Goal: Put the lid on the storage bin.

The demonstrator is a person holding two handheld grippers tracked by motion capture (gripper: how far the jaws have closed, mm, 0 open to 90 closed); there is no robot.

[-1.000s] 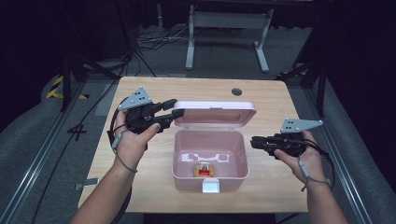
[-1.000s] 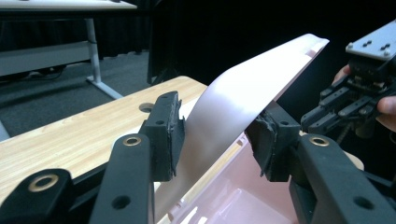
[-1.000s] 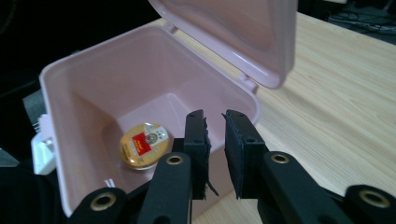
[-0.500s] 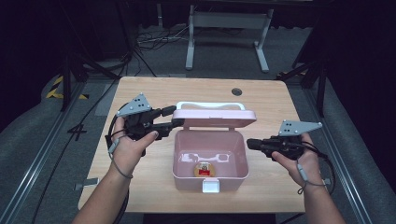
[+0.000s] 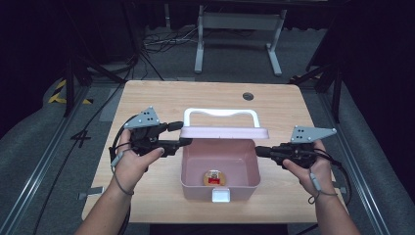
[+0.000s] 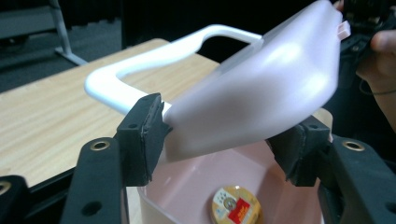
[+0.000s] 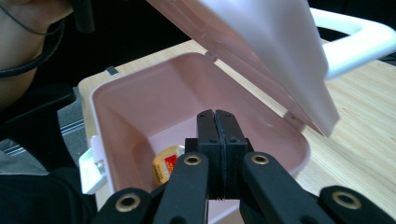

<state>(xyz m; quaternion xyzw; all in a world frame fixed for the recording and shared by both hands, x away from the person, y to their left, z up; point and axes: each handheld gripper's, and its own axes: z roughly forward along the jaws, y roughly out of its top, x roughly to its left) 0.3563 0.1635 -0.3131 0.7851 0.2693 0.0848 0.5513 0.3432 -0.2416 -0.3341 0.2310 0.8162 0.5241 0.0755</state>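
High view: the pink plastic box (image 5: pixel 220 169) is seen mid-table, its pink lid (image 5: pixel 224 132) half raised, bare wood all around. Left gripper view: lid edge is straddled by wide pads (image 6: pixel 142 135) of the left gripper (image 6: pixel 219 140); contact unclear. Right gripper view: right gripper (image 7: pixel 217 140) is pressed shut, empty, over the rim; a round gold-and-red tin (image 7: pixel 166 169) is seen inside.

A light wooden table (image 5: pixel 147 98) with a round dark hole (image 5: pixel 248 96) near its far edge. Beyond it, a grey metal stand (image 5: pixel 238 29) on dark floor, with black cables (image 5: pixel 161 41) lying beside it.

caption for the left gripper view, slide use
Left tongs around the pink box's half-raised lid, round tin inside.
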